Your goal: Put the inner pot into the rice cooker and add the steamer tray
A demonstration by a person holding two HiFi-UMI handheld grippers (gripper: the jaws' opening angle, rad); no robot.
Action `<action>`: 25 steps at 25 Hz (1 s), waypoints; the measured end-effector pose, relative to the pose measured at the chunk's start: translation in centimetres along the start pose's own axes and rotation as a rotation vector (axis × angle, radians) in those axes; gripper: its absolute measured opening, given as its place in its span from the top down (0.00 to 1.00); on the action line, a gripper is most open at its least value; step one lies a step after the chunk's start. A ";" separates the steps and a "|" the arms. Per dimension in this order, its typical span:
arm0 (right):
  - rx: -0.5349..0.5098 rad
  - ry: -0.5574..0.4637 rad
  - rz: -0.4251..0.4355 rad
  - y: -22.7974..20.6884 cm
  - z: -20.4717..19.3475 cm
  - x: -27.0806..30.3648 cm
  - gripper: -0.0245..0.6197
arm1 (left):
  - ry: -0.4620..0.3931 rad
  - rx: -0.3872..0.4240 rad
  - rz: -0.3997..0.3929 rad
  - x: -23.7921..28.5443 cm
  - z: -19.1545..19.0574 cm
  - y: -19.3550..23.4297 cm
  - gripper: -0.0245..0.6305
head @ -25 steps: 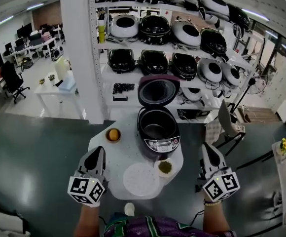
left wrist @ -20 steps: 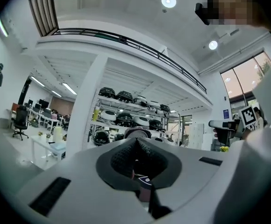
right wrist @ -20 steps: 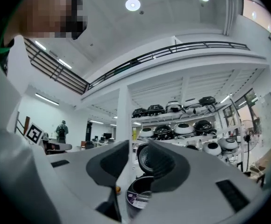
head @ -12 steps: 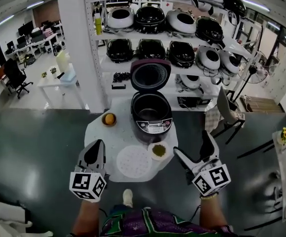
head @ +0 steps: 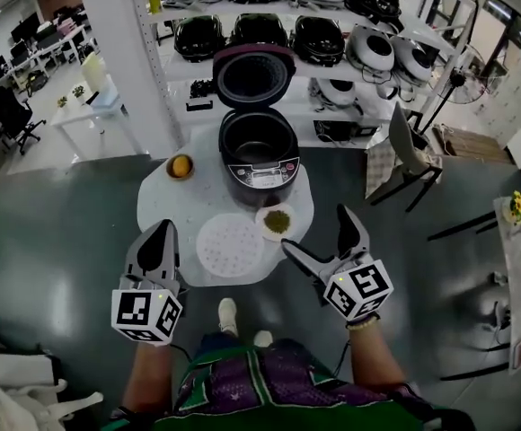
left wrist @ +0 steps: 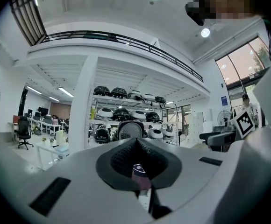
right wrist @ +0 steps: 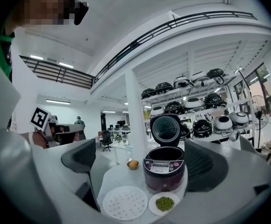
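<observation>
**White table, open cooker, tray lying flat in front**

Grey metal shelving [head: 274, 7] loaded with many more cookers fills the 12 o'clock side of the head view. A white pillar [head: 121, 52] rises at 11 and a chair [head: 402, 155] stands at 3, all on a dark glossy floor [head: 63, 223].

The white table [head: 166, 223] carries the dark rice cooker [head: 259, 155], its lid [head: 253, 77] raised. Whether the inner pot sits in its well cannot be told.

The steamer tray [head: 230, 245], a white perforated disc, lies at the cooker's 7 o'clock. A plate [head: 262, 227] of green beans [head: 278, 222] sits just beside the cooker's base at 5, toward the right gripper [head: 316, 232]. A small bowl [head: 170, 171] holding something orange rests at 9.

The right gripper's jaws have just been opening and stand wide, grasping nothing. The left gripper [head: 162, 232], at 7, is clenched on nothing.
</observation>
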State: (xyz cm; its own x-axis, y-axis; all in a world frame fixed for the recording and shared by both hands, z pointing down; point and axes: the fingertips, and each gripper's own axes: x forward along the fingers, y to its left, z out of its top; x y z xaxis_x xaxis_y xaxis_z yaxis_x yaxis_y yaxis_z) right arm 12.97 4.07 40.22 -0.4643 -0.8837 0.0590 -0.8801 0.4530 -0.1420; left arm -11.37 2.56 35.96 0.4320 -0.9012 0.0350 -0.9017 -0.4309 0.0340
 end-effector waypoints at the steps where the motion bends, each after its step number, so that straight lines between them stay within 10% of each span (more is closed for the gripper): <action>1: 0.006 0.019 -0.001 -0.1 -1.0 0.3 0.06 | 0.008 0.005 0.002 0.0 -0.3 0.0 0.93; 25: 0.333 0.538 0.037 -0.5 -28.5 7.9 0.20 | 0.133 -0.025 0.082 -2.3 -6.7 4.8 0.93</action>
State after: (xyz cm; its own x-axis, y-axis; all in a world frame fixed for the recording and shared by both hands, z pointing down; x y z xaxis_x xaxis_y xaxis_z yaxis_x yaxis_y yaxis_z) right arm 6.91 0.28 68.89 -0.5544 -0.6462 0.5245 -0.8251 0.3443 -0.4480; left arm -16.62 2.88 42.72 0.3564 -0.9186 0.1710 -0.9342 -0.3532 0.0499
